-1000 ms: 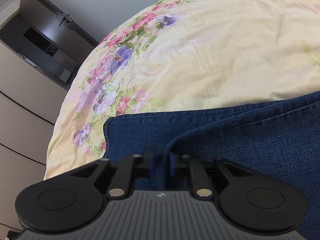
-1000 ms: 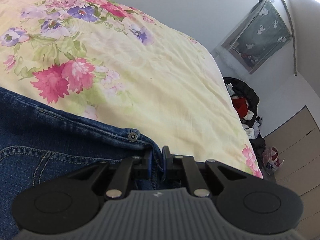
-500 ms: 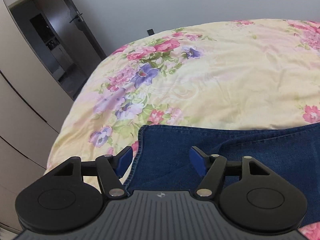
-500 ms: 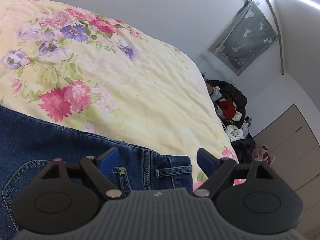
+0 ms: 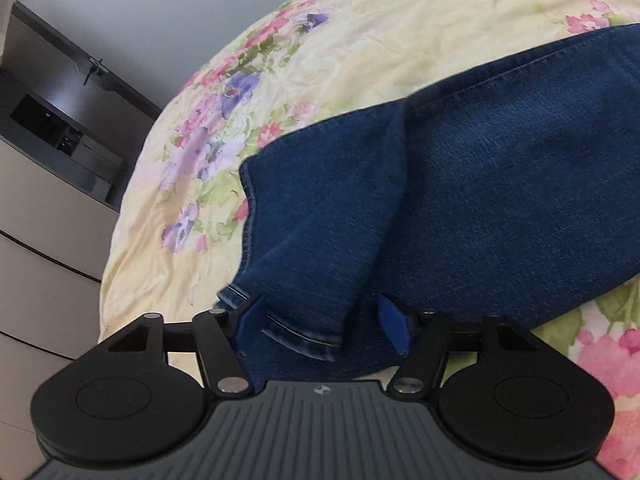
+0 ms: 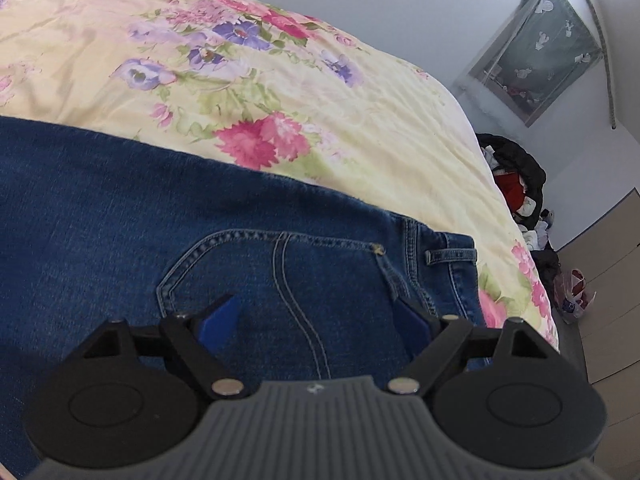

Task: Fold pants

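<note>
Dark blue jeans [image 5: 480,180] lie on the flowered yellow bed cover [image 5: 400,32], one leg over the other. My left gripper [image 5: 320,316] hovers at the leg ends with its jaws closing. The hem [image 5: 300,336] lies between the blue pads [image 5: 394,328], which stand apart from it. In the right wrist view the jeans [image 6: 120,208] show their seat, with a back pocket [image 6: 280,272] and a belt loop [image 6: 450,256] at the waistband. My right gripper [image 6: 316,312] is wide open just above the pocket and holds nothing.
Pale wardrobe fronts [image 5: 40,220] and a dark doorway [image 5: 60,120] stand left of the bed. On the right, the bed's edge drops to a wooden floor [image 6: 612,280] with a dark heap of clothes [image 6: 516,184] and a plastic bag [image 6: 576,296]. Bare bed cover [image 6: 320,92] lies beyond the jeans.
Both grippers were shut on the jeans a second ago; both have let go and opened. Both have pulled back, so more denim shows, and the leg hem now lies between the left jaws.
</note>
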Tool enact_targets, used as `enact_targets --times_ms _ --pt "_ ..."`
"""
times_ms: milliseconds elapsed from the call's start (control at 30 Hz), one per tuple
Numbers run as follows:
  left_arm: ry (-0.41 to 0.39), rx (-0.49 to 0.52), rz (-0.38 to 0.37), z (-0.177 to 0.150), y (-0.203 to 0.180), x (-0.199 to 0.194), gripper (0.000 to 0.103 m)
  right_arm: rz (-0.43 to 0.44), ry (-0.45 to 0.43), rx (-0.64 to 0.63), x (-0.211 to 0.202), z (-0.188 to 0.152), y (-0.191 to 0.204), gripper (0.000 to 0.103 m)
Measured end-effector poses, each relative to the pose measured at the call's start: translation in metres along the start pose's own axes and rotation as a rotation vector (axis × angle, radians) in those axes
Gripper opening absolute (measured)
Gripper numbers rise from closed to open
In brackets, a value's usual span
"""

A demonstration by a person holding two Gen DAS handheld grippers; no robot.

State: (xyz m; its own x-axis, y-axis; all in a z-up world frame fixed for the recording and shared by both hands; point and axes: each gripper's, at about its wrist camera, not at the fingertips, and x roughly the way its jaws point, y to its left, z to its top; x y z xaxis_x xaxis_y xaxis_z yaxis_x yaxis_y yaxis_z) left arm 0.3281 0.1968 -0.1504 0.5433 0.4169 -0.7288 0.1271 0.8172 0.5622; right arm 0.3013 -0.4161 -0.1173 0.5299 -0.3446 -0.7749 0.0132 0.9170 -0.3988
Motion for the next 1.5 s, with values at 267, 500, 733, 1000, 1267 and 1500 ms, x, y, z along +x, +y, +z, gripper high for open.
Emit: enact_targets --times_ms 267,500,733,1000,1267,1500 --pt "-0.069 0.012 0.137 0.034 0.023 -0.005 0.003 -0.037 0.022 0.023 -0.006 -0.002 0.004 0.081" --pt "-0.097 -0.011 0.199 0.068 0.044 0.001 0.002 -0.064 0.017 0.006 -0.011 0.001 0.007 0.081" --pt "-0.062 -0.006 0.183 0.080 0.044 0.029 0.002 -0.108 0.043 0.025 0.000 -0.003 -0.009 0.081" --pt "-0.035 -0.059 0.105 0.085 0.053 0.058 0.014 -0.121 0.068 0.080 0.016 -0.013 -0.021 0.081" --pt "-0.072 -0.277 0.064 0.078 0.101 0.060 0.043 -0.128 0.060 0.085 0.018 -0.014 -0.017 0.081" --pt "-0.076 -0.514 -0.148 0.064 0.129 0.065 0.061 -0.142 0.050 0.066 0.016 -0.014 -0.013 0.081"
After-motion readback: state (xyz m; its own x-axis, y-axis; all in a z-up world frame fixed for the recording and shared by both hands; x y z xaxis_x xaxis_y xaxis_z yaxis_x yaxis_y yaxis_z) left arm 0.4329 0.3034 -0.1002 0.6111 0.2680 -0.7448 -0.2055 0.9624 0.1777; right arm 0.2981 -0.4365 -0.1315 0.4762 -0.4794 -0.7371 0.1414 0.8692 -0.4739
